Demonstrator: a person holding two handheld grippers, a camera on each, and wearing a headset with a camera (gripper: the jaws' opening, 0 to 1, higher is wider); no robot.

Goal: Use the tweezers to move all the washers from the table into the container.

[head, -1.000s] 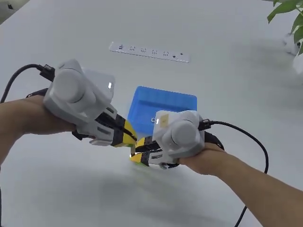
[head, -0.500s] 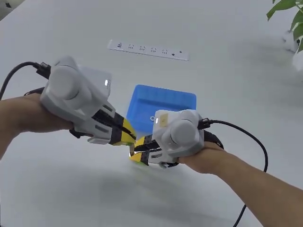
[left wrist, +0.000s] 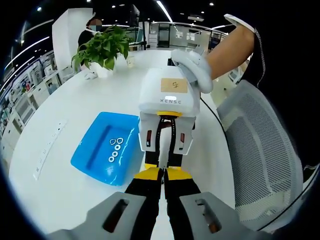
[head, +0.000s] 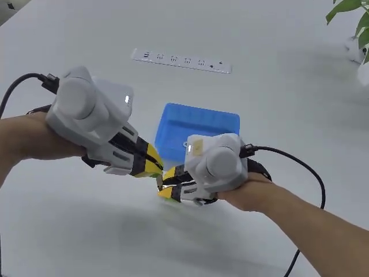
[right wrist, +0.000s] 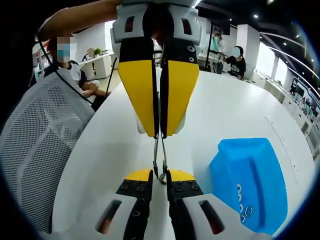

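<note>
My two grippers meet tip to tip over the white table (head: 277, 98), just in front of the blue container (head: 199, 124). The left gripper (head: 155, 169) comes in from the left, the right gripper (head: 165, 188) from the right. Thin metal tweezers (right wrist: 160, 150) run between them. The left gripper (left wrist: 161, 175) is shut on the tweezers' legs (left wrist: 161, 161). The right gripper (right wrist: 160, 176) is shut on their rounded end. Several washers (left wrist: 116, 147) lie in a row inside the container (left wrist: 95, 150), and they also show in the container (right wrist: 255, 170) as washers (right wrist: 242, 205).
A white power strip (head: 181, 60) lies beyond the container. A potted plant (head: 351, 23) stands at the far right corner. Cables trail from both grippers. A mesh chair (left wrist: 255, 150) stands by the table's near edge.
The left gripper has drawn back slightly to the left. The right gripper and the container stay where they were.
</note>
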